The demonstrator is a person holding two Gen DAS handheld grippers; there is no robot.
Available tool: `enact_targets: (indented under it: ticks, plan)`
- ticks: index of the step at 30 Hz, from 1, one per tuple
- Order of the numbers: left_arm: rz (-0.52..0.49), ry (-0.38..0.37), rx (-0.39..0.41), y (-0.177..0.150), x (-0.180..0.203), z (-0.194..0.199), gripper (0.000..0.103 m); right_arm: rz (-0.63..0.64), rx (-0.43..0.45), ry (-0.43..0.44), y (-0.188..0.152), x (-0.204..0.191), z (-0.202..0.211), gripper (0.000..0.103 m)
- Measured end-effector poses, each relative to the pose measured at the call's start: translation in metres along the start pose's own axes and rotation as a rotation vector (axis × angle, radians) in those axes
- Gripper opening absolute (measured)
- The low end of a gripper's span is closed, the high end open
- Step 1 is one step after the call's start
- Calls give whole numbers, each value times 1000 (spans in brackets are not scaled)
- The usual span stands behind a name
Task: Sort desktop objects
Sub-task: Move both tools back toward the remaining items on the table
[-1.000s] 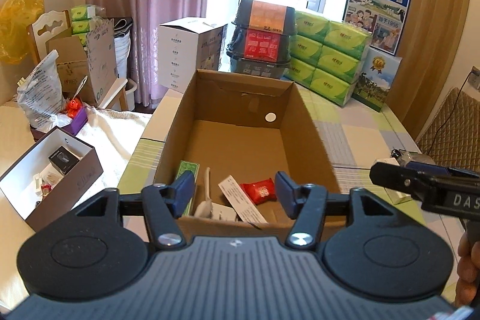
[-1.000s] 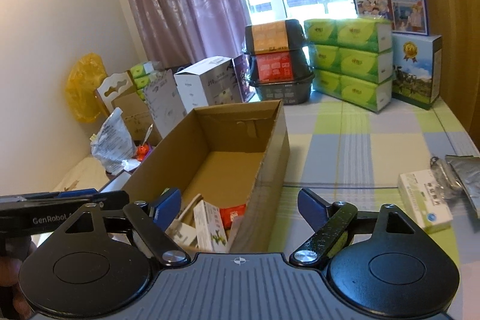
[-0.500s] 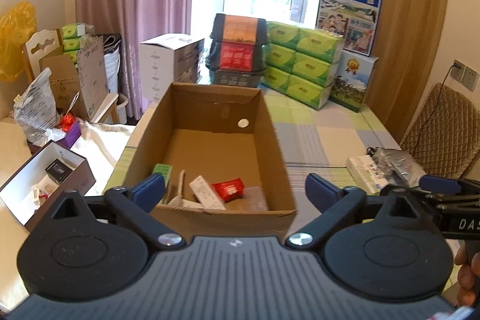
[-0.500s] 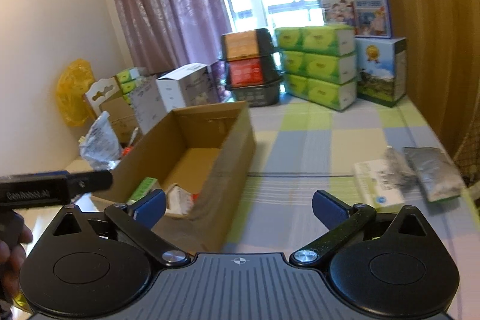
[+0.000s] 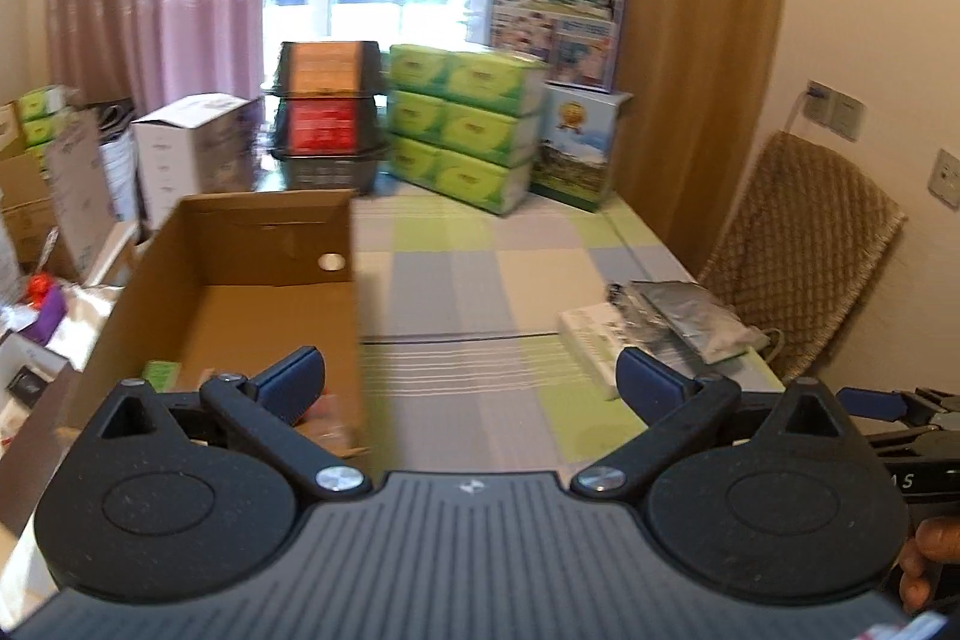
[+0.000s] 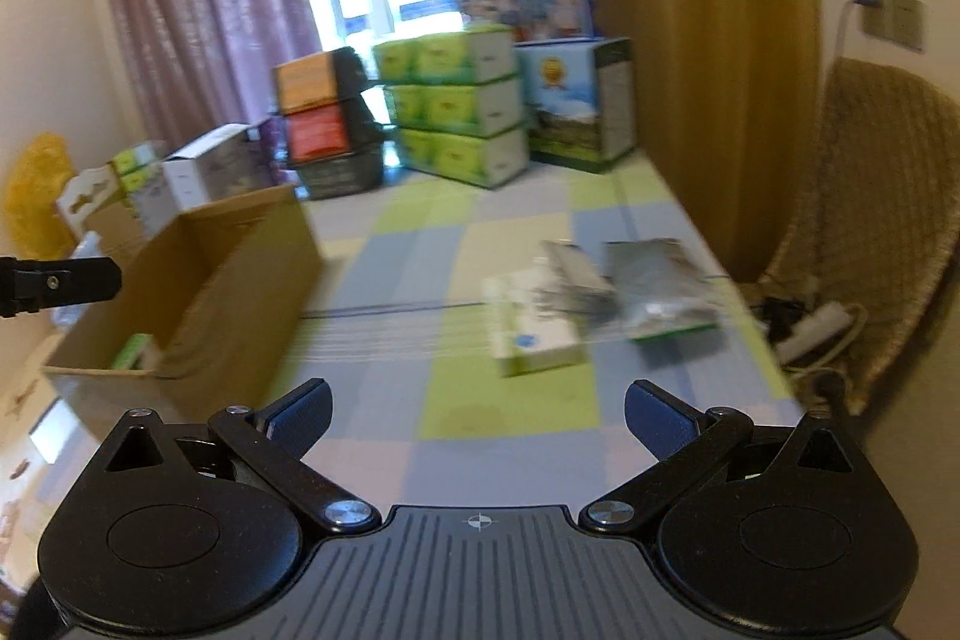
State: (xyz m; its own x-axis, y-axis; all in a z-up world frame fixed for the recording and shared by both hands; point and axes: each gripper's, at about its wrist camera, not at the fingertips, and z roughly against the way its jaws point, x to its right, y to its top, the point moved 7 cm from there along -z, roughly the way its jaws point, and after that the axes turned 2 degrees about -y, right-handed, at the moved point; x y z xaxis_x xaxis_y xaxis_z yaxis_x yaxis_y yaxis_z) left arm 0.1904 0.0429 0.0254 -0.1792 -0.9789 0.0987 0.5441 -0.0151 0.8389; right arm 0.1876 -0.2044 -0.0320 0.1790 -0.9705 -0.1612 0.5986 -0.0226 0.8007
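An open cardboard box [image 5: 234,304] [image 6: 198,292] stands on the left of the checked tablecloth, with a green packet [image 5: 161,375] [image 6: 133,351] and other small items inside. A white medicine box [image 6: 531,328] [image 5: 591,334] and grey foil pouches [image 6: 657,283] [image 5: 690,319] lie on the cloth to the right. My left gripper [image 5: 471,382] is open and holds nothing, beside the cardboard box's right wall. My right gripper [image 6: 478,409] is open and holds nothing, a short way in front of the white medicine box.
Green tissue packs [image 5: 465,124], black baskets [image 5: 327,112] and milk cartons [image 5: 561,10] line the far table edge. A wicker chair [image 5: 804,250] stands right of the table. Boxes and clutter [image 5: 60,196] fill the floor on the left. The tablecloth [image 5: 480,280] spreads between cardboard box and pouches.
Both grippers have swung right, away from the cardboard box toward the white box and pouches. The left gripper's fingers opened wider. Both views are now motion-blurred.
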Motion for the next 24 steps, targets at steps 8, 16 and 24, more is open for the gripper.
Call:
enact_targets:
  ticks: [8,16,24]
  plan:
    - [-81,-44,-67,-9,52,-63,102,-29,5,-91,3,69,-12,101]
    - [-113,-57,-133,-29,77,-146,102,22,-7,-148,8,119,-61,101]
    - [-84,-68,-178,-48,82,-212,102,51,-18,-116,17,131,-115,101]
